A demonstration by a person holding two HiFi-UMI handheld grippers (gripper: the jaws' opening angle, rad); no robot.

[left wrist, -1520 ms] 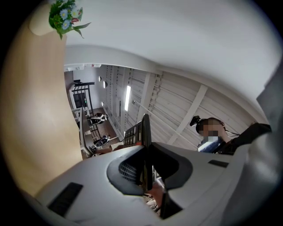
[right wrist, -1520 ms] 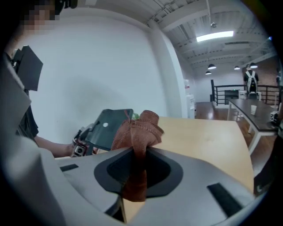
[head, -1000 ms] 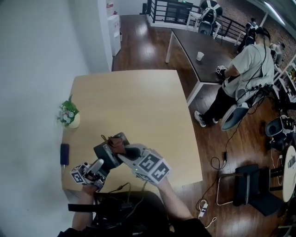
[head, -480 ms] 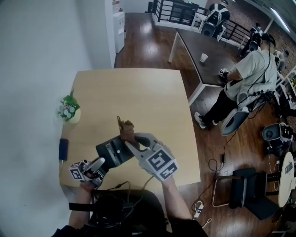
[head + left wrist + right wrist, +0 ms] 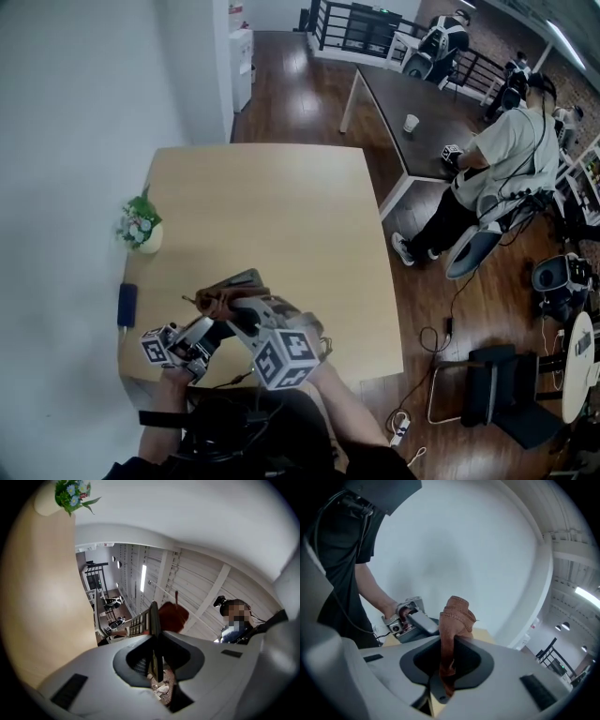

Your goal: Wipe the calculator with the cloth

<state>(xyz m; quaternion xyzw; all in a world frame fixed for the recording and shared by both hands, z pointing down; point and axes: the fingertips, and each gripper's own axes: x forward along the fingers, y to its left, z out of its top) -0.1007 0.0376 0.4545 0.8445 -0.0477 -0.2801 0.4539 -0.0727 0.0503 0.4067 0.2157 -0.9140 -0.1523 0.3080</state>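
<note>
Dragging cloth [image 5: 215,302] back across calculator [image 5: 242,279]

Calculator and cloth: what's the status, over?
Left gripper shut on calculator, held up. Right gripper shut on cloth, beside calculator. Flower pot well aside.

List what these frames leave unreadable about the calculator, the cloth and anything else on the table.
- Head view: the face of the calculator is covered by the cloth and the right gripper.
- Left gripper view: the calculator stands edge-on, so its display is hidden and only a strip of keys shows.
- Right gripper view: the bunched cloth hides whether it touches the calculator.
- Head view: the dark blue object at the left edge of the table is too small to name.
</note>
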